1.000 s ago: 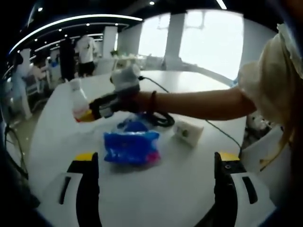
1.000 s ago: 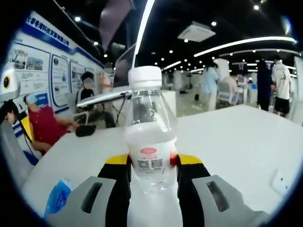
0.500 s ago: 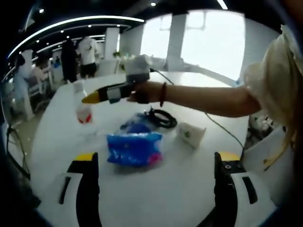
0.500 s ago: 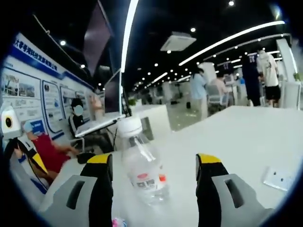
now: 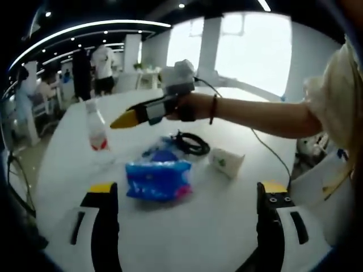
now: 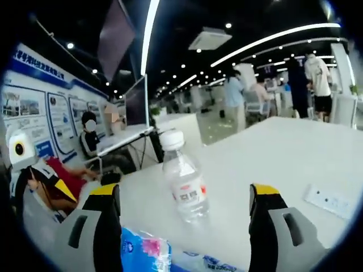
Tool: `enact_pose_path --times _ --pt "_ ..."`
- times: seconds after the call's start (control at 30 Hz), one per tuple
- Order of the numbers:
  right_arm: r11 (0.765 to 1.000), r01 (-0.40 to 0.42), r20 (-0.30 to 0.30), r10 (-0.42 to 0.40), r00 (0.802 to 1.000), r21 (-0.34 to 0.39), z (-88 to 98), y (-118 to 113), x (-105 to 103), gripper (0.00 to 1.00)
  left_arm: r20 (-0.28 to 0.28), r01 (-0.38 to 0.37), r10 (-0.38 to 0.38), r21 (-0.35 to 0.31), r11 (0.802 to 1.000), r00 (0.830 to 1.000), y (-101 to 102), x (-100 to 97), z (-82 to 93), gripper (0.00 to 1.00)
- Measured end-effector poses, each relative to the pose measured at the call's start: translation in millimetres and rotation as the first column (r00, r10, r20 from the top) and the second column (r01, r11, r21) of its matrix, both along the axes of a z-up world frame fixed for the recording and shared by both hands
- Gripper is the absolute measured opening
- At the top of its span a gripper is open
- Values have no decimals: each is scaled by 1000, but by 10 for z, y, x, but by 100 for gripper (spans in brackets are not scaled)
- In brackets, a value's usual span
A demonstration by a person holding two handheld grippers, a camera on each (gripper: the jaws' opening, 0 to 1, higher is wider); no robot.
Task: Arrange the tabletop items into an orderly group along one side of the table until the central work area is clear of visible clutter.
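Note:
A clear water bottle [image 5: 96, 128] [image 6: 185, 182] with a white cap and red label stands upright on the white table [image 5: 193, 232], free of any grip. My right gripper [image 6: 184, 192] is open, drawn back from the bottle. In the left gripper view a hand holds the right gripper [image 5: 139, 115] above the table, right of the bottle. A blue packet [image 5: 159, 178] [image 6: 144, 252] lies in the middle, just beyond my open left gripper [image 5: 187, 190]. Behind the packet are a coiled black cable [image 5: 190, 143] and a small white box [image 5: 227, 161].
A thin cable [image 5: 266, 156] runs across the table toward its far right edge. A flat white plate-like piece [image 6: 329, 199] lies to the right of the bottle. People stand and sit at desks beyond the table's far side.
My right gripper opened, let go of the bottle and pulled back and up. The bottle now stands alone on the table. The left gripper has stayed put.

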State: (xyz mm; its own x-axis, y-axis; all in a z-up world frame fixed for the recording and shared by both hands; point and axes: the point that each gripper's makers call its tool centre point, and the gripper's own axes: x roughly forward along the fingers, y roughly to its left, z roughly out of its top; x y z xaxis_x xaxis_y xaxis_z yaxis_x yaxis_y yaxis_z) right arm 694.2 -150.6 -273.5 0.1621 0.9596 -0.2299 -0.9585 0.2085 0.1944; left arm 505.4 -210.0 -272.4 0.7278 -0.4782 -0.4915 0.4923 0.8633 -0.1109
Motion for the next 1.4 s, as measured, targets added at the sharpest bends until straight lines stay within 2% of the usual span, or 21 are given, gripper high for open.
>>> enact_pose_path --times 0.1,0.2,0.8,1.4 --pt "1000 -5 1 5 1000 -12 -3 -48 -73 96 -8 1 -1 18 1000 1000 9 -8 -20 99" --pt "1000 -5 -10 4 1000 -27 8 -102 -147 99 -4 3 -3 3 1000 1000 -8 -9 6 99" --pt "998 4 -4 -4 1000 -70 23 -381 -470 99 32 -5 5 1 1000 999 11 0 107 99" --pt "991 45 -55 -52 997 -122 -190 -706 -786 97 43 8 -8 1 1000 999 -39 3 122 99"
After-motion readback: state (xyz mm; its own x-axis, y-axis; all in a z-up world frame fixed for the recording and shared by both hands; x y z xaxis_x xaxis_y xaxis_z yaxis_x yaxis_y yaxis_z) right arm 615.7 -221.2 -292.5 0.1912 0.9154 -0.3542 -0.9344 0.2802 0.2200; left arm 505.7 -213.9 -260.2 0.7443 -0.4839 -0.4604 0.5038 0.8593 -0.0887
